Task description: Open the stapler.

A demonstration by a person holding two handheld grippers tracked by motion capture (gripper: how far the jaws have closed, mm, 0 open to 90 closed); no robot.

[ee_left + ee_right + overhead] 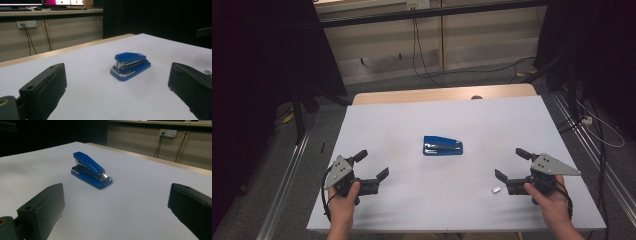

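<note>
Stapler (442,146), blue and closed, lies flat on the white table (412,210), ahead of and between my left gripper (374,166) and right gripper (510,165), well apart from both. Both stand with jaws spread wide, holding nothing. I judge the glossy, sloped lid could slip out of a pinch taken too high. From the high view I see a small pale block (496,189) just beside my right gripper; the right gripper view instead gives the stapler's metal nose (103,175).

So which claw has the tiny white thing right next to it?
The right claw. A small white block lies just beside it, while the left claw has only bare table around it.
</note>
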